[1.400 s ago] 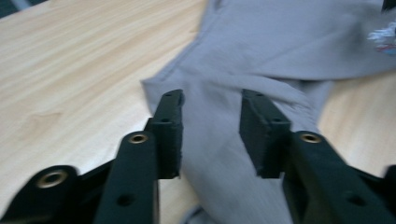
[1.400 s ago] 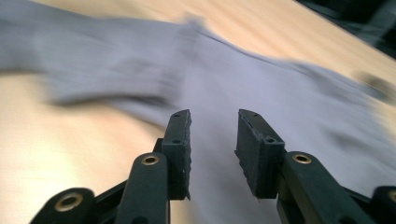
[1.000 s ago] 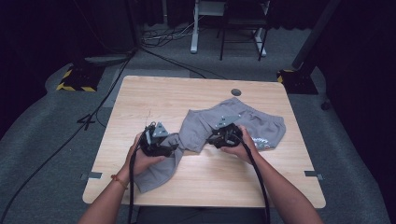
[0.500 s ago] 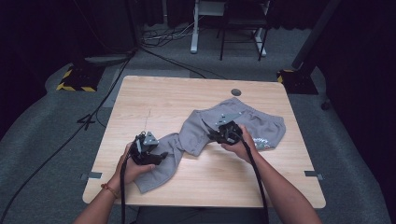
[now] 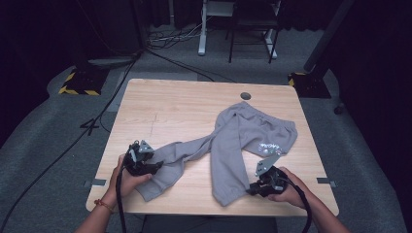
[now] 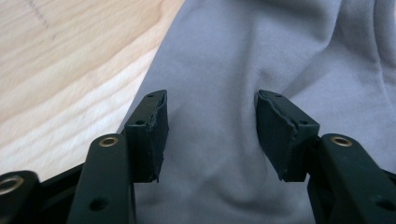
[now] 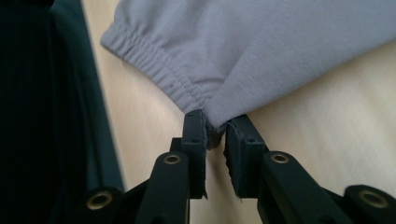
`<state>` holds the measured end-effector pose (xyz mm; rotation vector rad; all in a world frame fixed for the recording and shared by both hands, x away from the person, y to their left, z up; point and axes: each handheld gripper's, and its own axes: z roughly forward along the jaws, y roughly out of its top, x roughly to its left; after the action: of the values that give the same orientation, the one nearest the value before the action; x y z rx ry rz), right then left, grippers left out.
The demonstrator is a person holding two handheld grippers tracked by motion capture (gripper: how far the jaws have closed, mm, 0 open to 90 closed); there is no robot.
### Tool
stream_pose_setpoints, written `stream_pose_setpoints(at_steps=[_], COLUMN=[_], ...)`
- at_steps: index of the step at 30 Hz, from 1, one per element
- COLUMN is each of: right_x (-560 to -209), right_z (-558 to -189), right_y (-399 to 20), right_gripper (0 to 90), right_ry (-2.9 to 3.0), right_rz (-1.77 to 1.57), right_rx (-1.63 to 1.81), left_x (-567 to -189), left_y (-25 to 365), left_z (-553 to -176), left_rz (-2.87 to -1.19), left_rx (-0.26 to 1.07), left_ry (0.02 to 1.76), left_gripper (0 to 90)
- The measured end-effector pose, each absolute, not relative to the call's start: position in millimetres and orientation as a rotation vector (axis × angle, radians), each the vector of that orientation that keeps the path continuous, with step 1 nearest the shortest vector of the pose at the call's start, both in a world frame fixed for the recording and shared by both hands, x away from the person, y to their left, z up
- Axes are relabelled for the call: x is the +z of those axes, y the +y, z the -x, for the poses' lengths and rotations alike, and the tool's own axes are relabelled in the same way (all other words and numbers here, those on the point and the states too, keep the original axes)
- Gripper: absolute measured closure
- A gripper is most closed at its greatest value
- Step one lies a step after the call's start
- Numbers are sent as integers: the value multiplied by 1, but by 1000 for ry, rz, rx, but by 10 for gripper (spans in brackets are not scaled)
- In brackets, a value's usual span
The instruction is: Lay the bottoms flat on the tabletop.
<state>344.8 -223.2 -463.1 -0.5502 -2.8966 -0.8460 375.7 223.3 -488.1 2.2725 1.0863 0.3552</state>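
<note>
Grey sweatpants (image 5: 248, 133) lie spread on the wooden table (image 5: 184, 102), waist at the right, two legs running toward the front. My left gripper (image 5: 150, 167) stands open over the left leg (image 6: 219, 88) near its cuff, cloth lying between its pads (image 6: 156, 126) without being pinched. My right gripper (image 5: 250, 191) is shut on the elastic cuff (image 7: 163, 70) of the right leg, holding its corner (image 7: 215, 128) near the table's front edge. A white print (image 5: 269, 145) shows near the waistband.
The table's front edge runs close beside the right gripper, with dark floor (image 7: 42, 116) past it. A small round dark grommet (image 5: 246, 95) sits at the table's back. Black cables (image 5: 97, 121) cross the grey floor to the left. Chair and desk legs (image 5: 233, 34) stand behind.
The right gripper has pulled one trouser leg from mid-table down to the front edge, straightening it. The left gripper drew the other leg out leftward and now stands open on it.
</note>
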Motion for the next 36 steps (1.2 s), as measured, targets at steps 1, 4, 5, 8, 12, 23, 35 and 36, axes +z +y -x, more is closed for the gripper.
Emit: stream_pose_setpoints(at_steps=[1,4,5,8,12,23,35,36], right_x=[-464,-463,-462,-461,-464,-467,-474,-473], right_z=[-342,-340,-341,-345,-353,-388,-364,-359], right_y=[-228,-237,-239,-243,-247,-195,-211,-216], right_gripper=[766,738,733,648,519,481,744,743], right_ry=[-2888,-2887,-2886,-2871,-2893,-3010,-3089,-3086], right_rz=[551,565,585,643,782,889,747,730], right_rx=[-831,-807,-838,-888,-934,-1147,-853,-822], left_x=[-488,-485,-484,-479,-475,-471,-487,-487], left_y=[223,219,217,205,180,81,81,86], left_z=[-375,-377,-379,-388,-408,-477,-475,-474], left_rz=[-2280,-2275,-2260,-2222,-2216,-2280,-2320,-2317], left_rx=[350,358,352,346,374,355,504,515], left_ry=[1086,1057,1048,1023,967,861,935,942], left_gripper=[436,394,384,371,351,386,632,658])
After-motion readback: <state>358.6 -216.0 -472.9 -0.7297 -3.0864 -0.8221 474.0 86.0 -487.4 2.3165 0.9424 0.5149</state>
